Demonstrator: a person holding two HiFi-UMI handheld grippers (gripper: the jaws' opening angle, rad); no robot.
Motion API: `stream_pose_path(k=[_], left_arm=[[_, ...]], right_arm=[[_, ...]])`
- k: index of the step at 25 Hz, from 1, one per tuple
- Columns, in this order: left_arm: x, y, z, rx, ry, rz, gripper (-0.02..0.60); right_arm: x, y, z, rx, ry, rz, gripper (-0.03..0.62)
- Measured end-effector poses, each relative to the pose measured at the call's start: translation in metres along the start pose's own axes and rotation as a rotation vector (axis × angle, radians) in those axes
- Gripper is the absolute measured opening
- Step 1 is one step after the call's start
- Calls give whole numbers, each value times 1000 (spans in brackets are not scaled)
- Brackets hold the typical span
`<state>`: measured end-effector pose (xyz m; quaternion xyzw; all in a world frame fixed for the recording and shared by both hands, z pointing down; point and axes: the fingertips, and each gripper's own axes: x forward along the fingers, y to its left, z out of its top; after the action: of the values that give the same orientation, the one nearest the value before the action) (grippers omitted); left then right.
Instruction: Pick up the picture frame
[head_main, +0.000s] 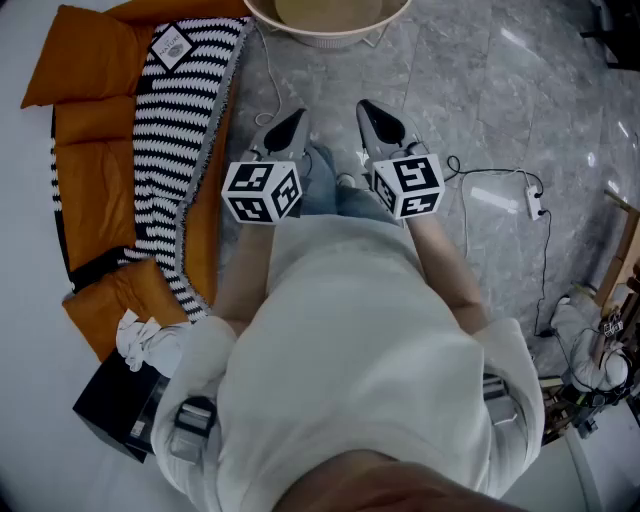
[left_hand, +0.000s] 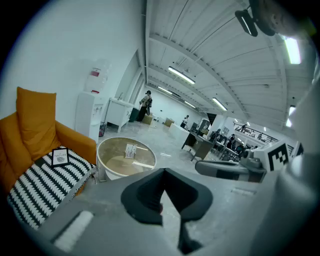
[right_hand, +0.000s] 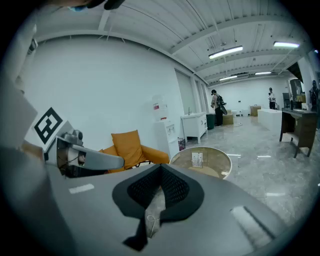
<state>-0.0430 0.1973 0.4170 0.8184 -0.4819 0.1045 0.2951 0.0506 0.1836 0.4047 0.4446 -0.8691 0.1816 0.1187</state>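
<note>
On striped blanket (head_main: 165, 140), seemingly the picture frame (head_main: 172, 45), well apart from fingers (head_main: 285, 131)

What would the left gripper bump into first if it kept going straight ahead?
Probably the round table, which sits just ahead of the left gripper. It tilts down, though, so the grey floor before it might come first.

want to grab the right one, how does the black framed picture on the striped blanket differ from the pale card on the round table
The black-framed picture has a dark border; the pale card has none. The picture rests on the striped blanket over the orange sofa; the card stands upright on the round table. Both are small, rectangular and untouched.
</note>
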Motion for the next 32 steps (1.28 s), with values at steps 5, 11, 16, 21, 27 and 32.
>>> stream_pose_path(k=[5, 11, 16, 21, 27, 32], left_arm=[[-37, -24, -11, 26, -17, 1, 2], [-54, -35, -8, 47, -47, 14, 2], [-61, -50, -12, 59, -63, -4, 2], [-62, -64, -16, 70, -64, -27, 2], [-66, -63, -22, 54, -51, -2, 2], [-61, -54, -26, 28, -24, 10, 2]], right_arm=[[-48, 29, -14, -20, 1, 16, -2], [-67, 43, -2, -88, -40, 30, -2], [-76, 50, 0, -95, -72, 31, -2], [-83, 51, 2, -64, -89, 47, 0], [-85, 51, 1, -36, -91, 38, 0], [-75, 50, -6, -27, -61, 50, 0]])
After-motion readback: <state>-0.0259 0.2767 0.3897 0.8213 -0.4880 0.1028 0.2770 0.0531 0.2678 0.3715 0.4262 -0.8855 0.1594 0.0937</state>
